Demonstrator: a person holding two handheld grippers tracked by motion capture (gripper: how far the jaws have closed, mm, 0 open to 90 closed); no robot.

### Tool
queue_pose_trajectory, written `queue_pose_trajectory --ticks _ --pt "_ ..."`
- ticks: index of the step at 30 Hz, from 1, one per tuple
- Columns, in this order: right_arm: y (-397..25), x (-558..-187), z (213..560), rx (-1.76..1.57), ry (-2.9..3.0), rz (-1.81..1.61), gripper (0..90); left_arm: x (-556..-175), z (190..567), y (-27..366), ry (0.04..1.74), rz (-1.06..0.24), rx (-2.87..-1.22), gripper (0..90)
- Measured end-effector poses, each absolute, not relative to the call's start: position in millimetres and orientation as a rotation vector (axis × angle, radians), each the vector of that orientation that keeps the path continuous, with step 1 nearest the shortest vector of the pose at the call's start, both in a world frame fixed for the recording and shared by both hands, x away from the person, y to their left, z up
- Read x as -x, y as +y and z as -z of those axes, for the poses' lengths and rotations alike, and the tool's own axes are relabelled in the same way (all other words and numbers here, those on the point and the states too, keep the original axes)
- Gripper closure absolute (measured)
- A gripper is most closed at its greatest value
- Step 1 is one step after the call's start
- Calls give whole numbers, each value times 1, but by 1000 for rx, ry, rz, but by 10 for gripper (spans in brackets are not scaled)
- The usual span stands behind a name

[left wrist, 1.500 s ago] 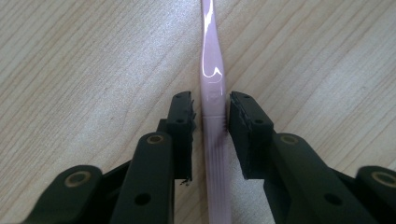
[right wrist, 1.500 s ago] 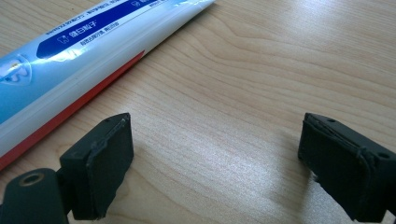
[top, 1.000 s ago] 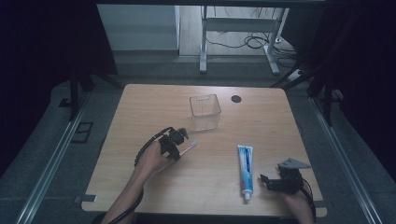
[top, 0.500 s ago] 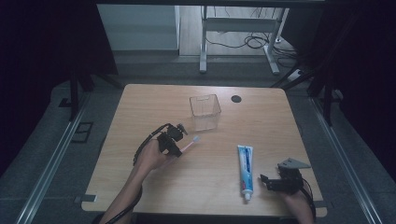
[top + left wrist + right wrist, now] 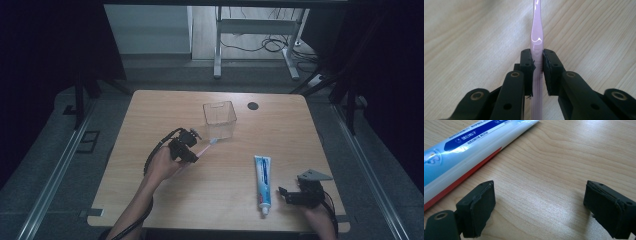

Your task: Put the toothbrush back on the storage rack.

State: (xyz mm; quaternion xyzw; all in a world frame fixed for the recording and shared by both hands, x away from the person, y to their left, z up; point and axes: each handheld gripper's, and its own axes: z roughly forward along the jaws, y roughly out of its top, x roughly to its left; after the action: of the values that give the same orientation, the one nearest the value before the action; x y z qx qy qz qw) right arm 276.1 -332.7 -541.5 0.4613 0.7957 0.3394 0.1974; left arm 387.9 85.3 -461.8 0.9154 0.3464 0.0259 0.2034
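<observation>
A pink toothbrush (image 5: pixel 202 150) is clamped by its handle in my left gripper (image 5: pixel 192 156), just in front of a clear plastic cup (image 5: pixel 220 119); its bristle end (image 5: pixel 213 141) points at the cup's base. In the left gripper view the handle (image 5: pixel 537 30) runs straight up between the two shut jaws of my left gripper (image 5: pixel 537 65). A blue and white toothpaste tube (image 5: pixel 263 183) lies on the table at the right. Beside it, my right gripper (image 5: pixel 285 194) rests open near the front edge. In the right gripper view the tube (image 5: pixel 466 147) lies left of the spread jaws of my right gripper (image 5: pixel 539 205).
The wooden table (image 5: pixel 150 110) has a small black round disc (image 5: pixel 253 105) near its far edge. A person's forearms come in from the front. Dark floor, rails and a metal frame surround the table.
My left gripper has carried the toothbrush up and to the right, closer to the cup. The right gripper and the toothpaste tube have stayed put.
</observation>
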Motion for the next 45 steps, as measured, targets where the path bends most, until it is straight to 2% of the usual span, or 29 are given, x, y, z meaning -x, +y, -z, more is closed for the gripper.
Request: queue_pose_trajectory --ticks 21,45 --pt "-333 -276 542 -1292 2226 -951 102 -386 437 88 930 -161 -2418 788" --pt "-333 -276 542 -1290 2227 -952 102 -393 421 93 922 -190 -2294 788"
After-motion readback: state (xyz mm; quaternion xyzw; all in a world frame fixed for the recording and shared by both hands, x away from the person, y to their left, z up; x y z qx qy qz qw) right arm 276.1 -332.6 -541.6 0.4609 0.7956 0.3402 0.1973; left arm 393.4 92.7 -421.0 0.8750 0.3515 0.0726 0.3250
